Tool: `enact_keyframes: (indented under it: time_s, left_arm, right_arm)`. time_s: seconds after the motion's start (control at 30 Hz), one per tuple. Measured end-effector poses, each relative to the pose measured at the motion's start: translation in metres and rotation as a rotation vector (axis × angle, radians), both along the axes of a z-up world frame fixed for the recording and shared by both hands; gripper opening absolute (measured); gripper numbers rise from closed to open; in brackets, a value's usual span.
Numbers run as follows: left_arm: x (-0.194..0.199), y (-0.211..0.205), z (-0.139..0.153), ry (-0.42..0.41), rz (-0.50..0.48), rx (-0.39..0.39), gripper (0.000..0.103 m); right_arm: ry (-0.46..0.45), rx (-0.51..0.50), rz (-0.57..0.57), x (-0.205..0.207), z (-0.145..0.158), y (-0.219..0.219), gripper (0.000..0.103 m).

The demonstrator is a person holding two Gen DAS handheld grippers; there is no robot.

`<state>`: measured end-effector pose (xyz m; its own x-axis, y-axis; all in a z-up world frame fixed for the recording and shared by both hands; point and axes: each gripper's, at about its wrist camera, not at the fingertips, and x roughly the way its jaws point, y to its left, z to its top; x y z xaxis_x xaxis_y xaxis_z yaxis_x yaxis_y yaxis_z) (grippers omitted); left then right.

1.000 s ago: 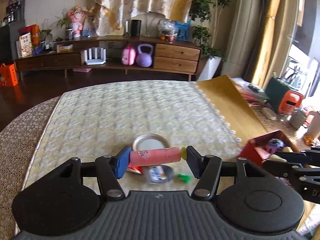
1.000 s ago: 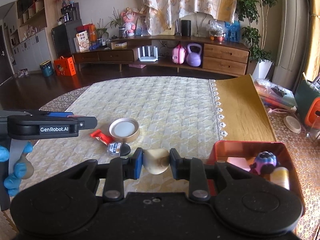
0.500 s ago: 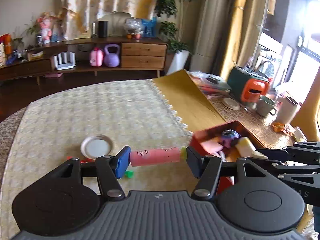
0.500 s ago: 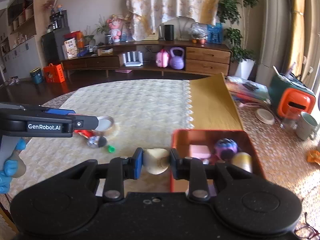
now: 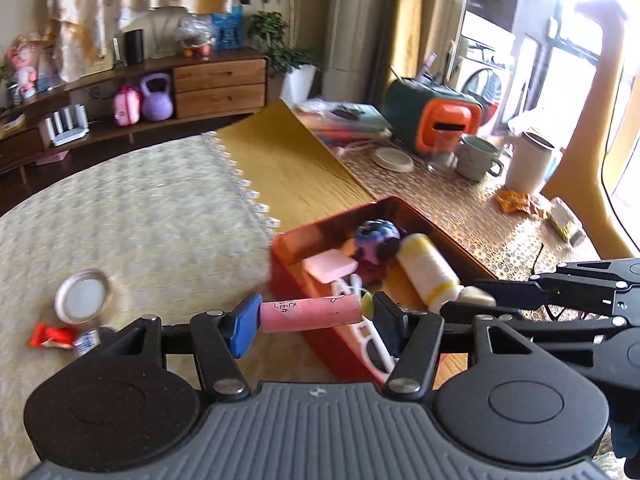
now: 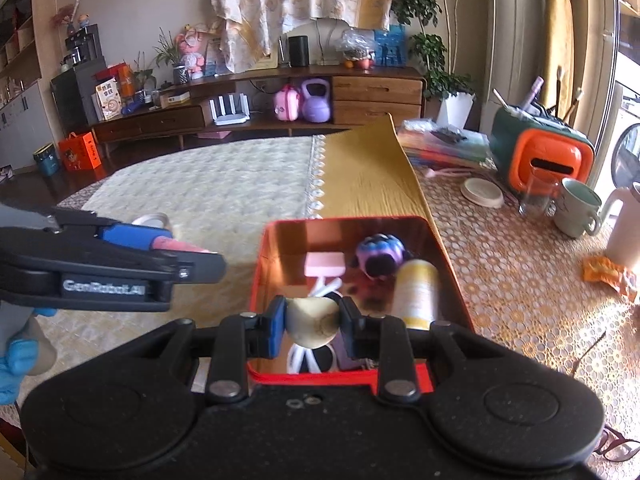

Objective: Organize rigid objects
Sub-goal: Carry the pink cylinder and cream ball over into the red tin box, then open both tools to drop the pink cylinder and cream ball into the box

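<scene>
We carry two pieces toward the red tin point(image 6: 452, 280) at once, so the step to do well is the drop: we should bring each piece fully over the open tin, lower it close to the contents, and only then part the jaws, one hand at a time so the grippers do not knock.

Nearest, our right gripper point(image 6: 313, 322) is clamped on a pale rounded stone-like piece point(image 6: 310, 320), which hangs over the near end of the tin, above a white looped item.

Our left gripper point(image 5: 310, 314) holds a pink cylinder point(image 5: 310, 312) endwise between its pads, half spread; it sits over the tin's left wall, not yet clear inside.

Farther in lie a pink block point(image 6: 325, 264), a purple ball point(image 6: 380, 254) and a yellow-white roll point(image 6: 416, 292).

Beyond, on the cream cloth, a round lid point(image 5: 82, 295) and a red wrapper point(image 5: 50, 336) wait.
</scene>
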<state>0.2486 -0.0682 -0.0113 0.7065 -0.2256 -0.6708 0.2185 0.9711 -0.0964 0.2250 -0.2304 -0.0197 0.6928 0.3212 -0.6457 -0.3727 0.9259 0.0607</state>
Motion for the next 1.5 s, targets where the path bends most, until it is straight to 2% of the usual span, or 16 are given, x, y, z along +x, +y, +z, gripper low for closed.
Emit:
enact_keyframes:
  time_s: [0.3,0.6,0.73,0.93,1.17,1.5]
  left_arm:
    - [0.044,-0.041,-0.014,-0.003,-0.048,0.063,0.060]
    - [0.093,-0.052,-0.038,0.044,-0.017,0.029,0.060]
    - [0.105,-0.056,-0.046,0.047,-0.005,0.042,0.060]
    - [0.122,-0.058,-0.059,0.064,0.016,0.061,0.060]
    - [0.136,-0.060,-0.071,0.091,0.025,0.048,0.060]
    - [0.138,-0.062,-0.079,0.101,0.008,0.068,0.060]
  right_arm:
    - [0.041,-0.017,0.007,0.014,-0.021,-0.009,0.027]
    - [0.069,-0.034,0.029,0.036,-0.038,-0.001,0.027]
    - [0.079,-0.052,0.029,0.048,-0.046,0.003,0.027]
    - [0.096,-0.095,0.048,0.060,-0.060,0.011,0.027]
    - [0.106,-0.128,0.051,0.066,-0.069,0.014,0.027]
    - [0.128,-0.081,0.039,0.068,-0.072,0.009,0.034]
